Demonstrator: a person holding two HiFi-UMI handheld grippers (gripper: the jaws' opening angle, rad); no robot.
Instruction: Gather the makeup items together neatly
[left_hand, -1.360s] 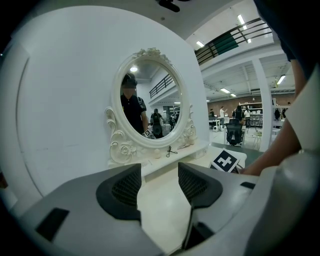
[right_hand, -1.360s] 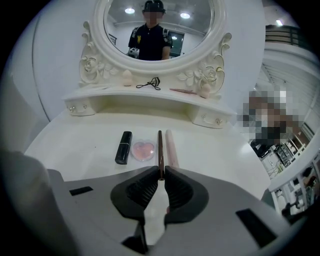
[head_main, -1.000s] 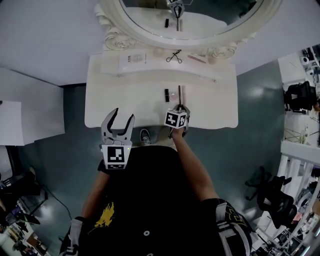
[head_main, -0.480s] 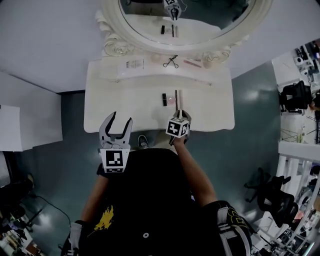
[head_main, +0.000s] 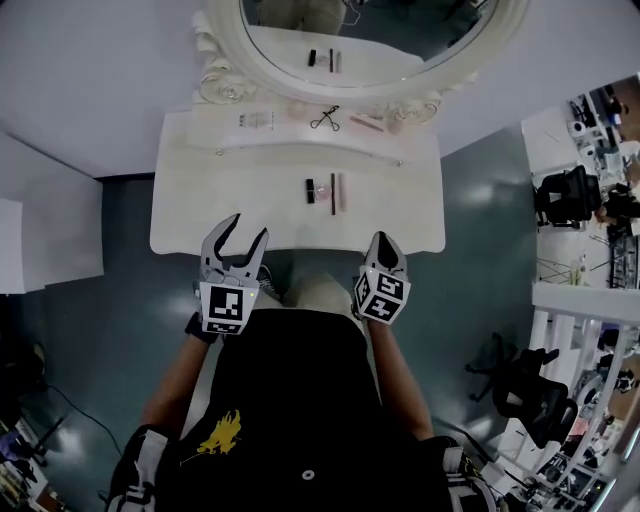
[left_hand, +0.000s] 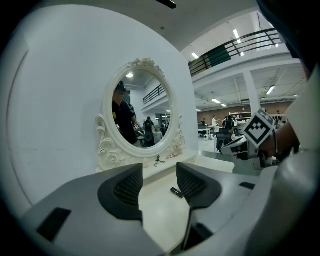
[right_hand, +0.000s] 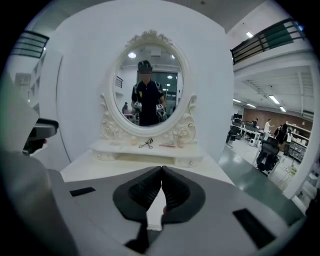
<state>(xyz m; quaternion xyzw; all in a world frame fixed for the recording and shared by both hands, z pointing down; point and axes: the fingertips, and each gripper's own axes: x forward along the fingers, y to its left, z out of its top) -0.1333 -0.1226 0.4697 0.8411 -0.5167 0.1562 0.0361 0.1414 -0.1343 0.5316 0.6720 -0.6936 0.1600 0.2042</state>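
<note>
I hold both grippers up in the air by the front edge of the white dressing table (head_main: 200, 215). My left gripper (head_main: 246, 238) points ahead and a little down. Its jaws stand apart and have just been closing a little, with nothing between them. My right gripper (head_main: 384, 240) points ahead and down too. Its jaws have just come together, pressed tight with nothing held.

The makeup things lie close side by side in the middle of the table top: one short black tube (head_main: 310, 189), one small pink round thing (head_main: 322, 190), one thin dark stick (head_main: 334, 189) and one pale stick (head_main: 342, 193). On the shelf under the mirror (head_main: 400, 25) I count one eyelash curler (head_main: 324, 118) and one pink stick (head_main: 367, 122).
</note>
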